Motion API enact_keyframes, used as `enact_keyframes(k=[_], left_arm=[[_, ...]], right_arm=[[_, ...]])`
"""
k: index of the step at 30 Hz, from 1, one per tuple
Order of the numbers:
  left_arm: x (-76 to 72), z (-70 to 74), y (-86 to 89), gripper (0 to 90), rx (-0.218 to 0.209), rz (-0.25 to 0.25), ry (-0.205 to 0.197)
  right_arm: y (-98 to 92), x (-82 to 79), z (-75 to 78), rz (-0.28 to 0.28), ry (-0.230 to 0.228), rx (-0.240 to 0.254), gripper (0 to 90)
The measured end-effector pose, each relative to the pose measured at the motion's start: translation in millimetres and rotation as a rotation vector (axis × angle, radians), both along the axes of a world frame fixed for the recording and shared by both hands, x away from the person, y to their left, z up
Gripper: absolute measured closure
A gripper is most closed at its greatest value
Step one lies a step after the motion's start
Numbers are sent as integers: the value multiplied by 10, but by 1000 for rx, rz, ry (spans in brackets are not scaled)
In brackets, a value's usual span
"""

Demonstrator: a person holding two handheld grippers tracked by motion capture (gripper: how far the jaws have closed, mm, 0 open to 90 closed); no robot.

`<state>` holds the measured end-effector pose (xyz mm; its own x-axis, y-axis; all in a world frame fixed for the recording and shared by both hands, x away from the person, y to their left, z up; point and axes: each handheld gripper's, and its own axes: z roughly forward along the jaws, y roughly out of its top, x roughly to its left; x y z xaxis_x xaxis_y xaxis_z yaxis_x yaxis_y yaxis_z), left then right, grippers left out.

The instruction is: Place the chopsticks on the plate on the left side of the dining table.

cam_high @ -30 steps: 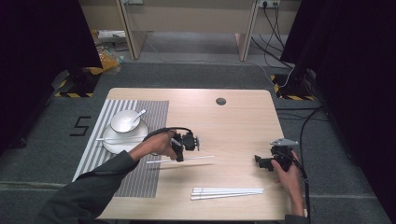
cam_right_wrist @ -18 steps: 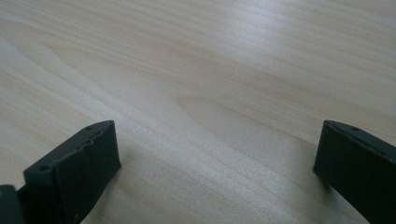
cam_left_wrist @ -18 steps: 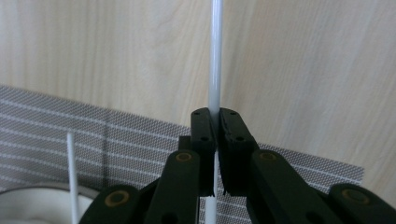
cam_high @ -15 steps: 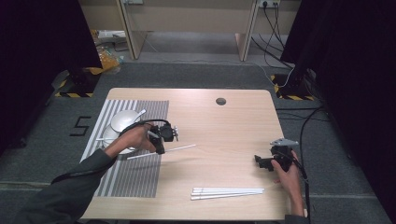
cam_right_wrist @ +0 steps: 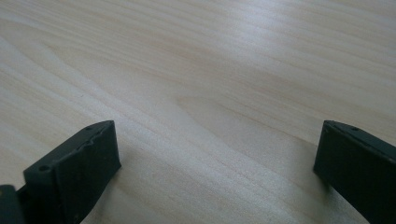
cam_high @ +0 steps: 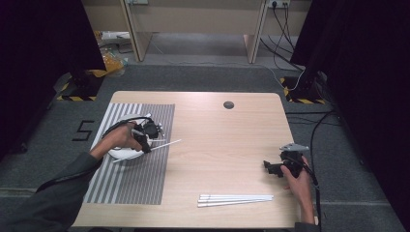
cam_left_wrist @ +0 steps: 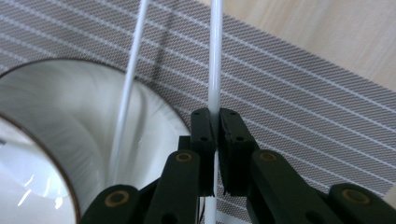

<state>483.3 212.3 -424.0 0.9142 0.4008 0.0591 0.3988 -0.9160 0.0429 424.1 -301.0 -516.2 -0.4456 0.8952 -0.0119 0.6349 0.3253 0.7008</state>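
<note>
White chopstick is pinched thin in my left tool; it could slip onto the plate. Right tool is spread wide.

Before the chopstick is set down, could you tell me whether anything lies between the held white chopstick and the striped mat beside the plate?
The left gripper is shut on the thin white chopstick, held over the grey striped placemat. Beside it a second white chopstick crosses the white plate's rim. The mat right of the held stick looks unobstructed.
</note>
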Motion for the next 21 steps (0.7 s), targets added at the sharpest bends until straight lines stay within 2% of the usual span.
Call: enact_keyframes(k=[3,5,6,11,13,15,18,21], left_arm=[[19,-35,77,845,14,9,-5],[27,-80,117,845,57,14,-28],[30,-102,136,845,69,18,-28],[52,-174,223,845,67,36,-19],[59,-194,252,844,80,38,-27],[70,-187,279,844,69,46,-23],[88,-196,304,843,105,45,-57],[75,-202,311,837,89,58,-64]], right_arm=[[0,-1,1,0,2,0,2],[0,-1,2,0,2,0,2],[1,-1,0,-1,1,1,2],[0,0,1,0,2,-1,2],[0,0,0,0,0,0,2],[0,1,-1,0,-1,0,2],[-1,0,1,0,1,-1,2],[0,0,0,0,1,0,2]])
